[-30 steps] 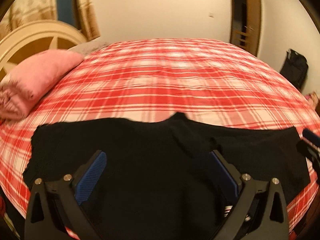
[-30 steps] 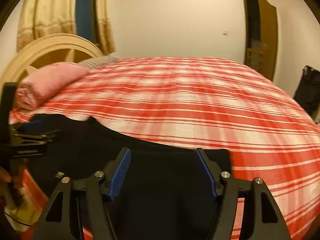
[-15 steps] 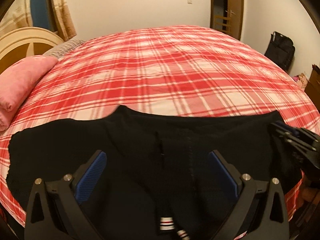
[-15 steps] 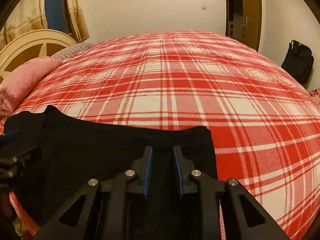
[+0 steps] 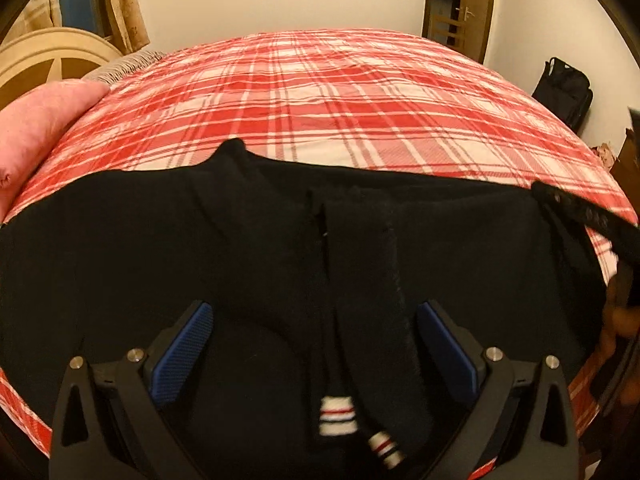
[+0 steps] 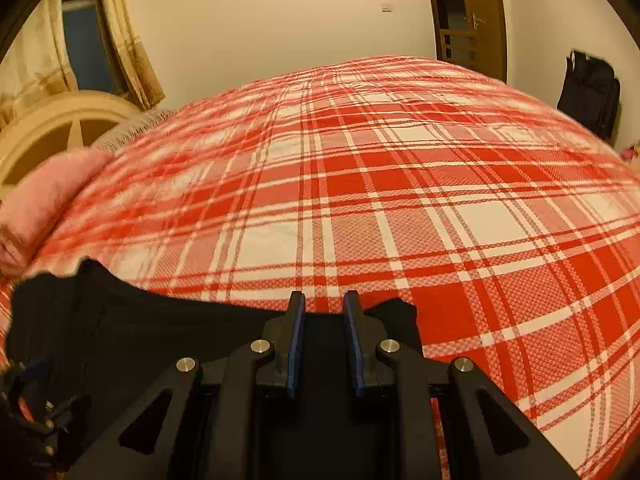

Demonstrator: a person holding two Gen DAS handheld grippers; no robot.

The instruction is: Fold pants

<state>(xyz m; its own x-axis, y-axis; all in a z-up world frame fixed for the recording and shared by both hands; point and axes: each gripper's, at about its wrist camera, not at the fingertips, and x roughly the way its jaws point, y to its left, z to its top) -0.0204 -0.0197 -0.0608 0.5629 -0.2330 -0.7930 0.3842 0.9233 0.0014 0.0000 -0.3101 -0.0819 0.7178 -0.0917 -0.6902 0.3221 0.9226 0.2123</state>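
No readable writing anywhere. Left view: left gripper (image 5: 314, 344) low centre, fingers (image 5: 182, 354) spread wide over the black pants (image 5: 120, 260), gripping nothing. Pants lie flat across the lower frame on the red plaid bed (image 5: 340, 100), fabric dark with a crotch seam at centre and striped white drawstring tips (image 5: 336, 414) at the bottom. Pink pillow (image 5: 36, 120) at left edge. Right view: right gripper (image 6: 324, 340) bottom centre, fingers narrow, pinching the pants (image 6: 140, 332) edge in the lower left.

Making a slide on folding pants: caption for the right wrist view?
Right gripper pinching the black pants at their edge on the red plaid bedspread.
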